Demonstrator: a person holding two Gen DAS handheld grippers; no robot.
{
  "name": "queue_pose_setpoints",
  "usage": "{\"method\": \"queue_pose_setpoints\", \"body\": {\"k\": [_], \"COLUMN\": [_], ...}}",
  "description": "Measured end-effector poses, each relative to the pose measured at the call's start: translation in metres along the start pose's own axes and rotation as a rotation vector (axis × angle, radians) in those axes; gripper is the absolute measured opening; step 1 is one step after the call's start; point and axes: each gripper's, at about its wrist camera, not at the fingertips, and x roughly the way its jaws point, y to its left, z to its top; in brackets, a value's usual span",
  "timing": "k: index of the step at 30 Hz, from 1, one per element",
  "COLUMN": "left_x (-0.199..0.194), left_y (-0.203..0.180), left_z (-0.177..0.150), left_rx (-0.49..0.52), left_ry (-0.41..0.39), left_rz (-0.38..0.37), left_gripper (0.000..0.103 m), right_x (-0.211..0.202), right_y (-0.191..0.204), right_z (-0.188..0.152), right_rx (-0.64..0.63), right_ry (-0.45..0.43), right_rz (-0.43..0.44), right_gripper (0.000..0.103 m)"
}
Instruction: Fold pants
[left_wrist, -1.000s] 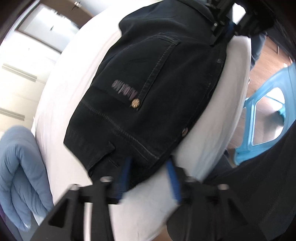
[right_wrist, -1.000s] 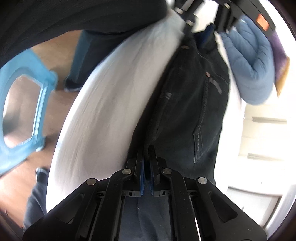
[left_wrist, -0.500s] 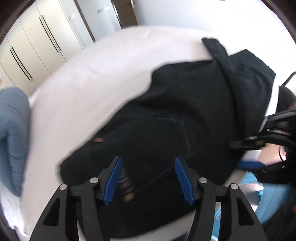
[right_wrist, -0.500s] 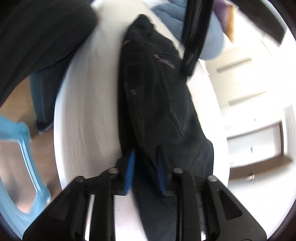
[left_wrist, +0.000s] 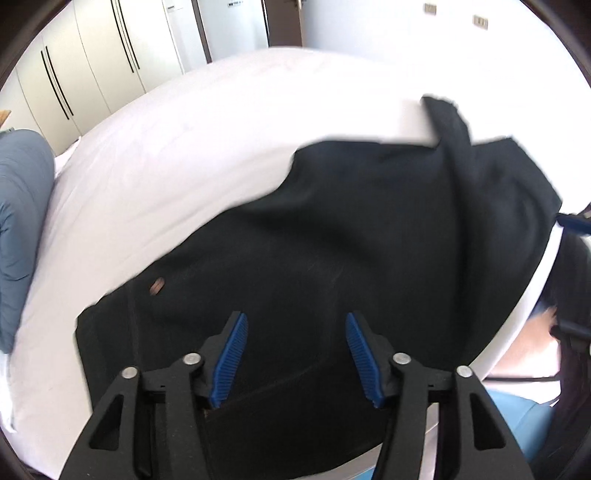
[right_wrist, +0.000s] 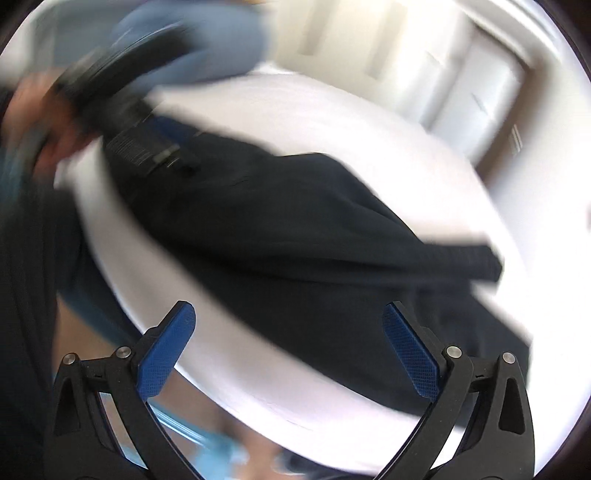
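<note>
Black jeans (left_wrist: 332, 258) lie on a white bed (left_wrist: 184, 147), spread from the near left edge toward the far right, with one cuff flipped up at the far right. My left gripper (left_wrist: 295, 354) is open and empty, its blue pads just above the waist end. In the right wrist view the jeans (right_wrist: 295, 240) run across the bed, blurred. My right gripper (right_wrist: 288, 347) is wide open and empty above the bed's near edge. The left gripper shows blurred in the right wrist view (right_wrist: 140, 133) at the upper left.
A blue-grey quilt (left_wrist: 18, 221) lies at the bed's left side; it also shows in the right wrist view (right_wrist: 207, 44). White wardrobes (left_wrist: 92, 66) and a door stand beyond the bed. A light blue plastic stool (left_wrist: 524, 421) sits by the bed's near edge.
Both grippers have let go of the jeans and opened. Both have swung to look across the bed, and the jeans now lie spread out on it.
</note>
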Motion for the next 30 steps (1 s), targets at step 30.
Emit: {"method": "queue_pose_setpoints", "body": {"k": [30], "left_x": [0.071], "left_y": [-0.009], "left_z": [-0.001], "left_rx": [-0.242], "left_ry": [0.116], "left_rz": [-0.050], "left_gripper": [0.081], "right_x": [0.185], "right_y": [-0.397], "right_z": [-0.018], "right_rx": [1.380], "right_ry": [-0.074], "right_rz": [0.311], "right_gripper": [0.067]}}
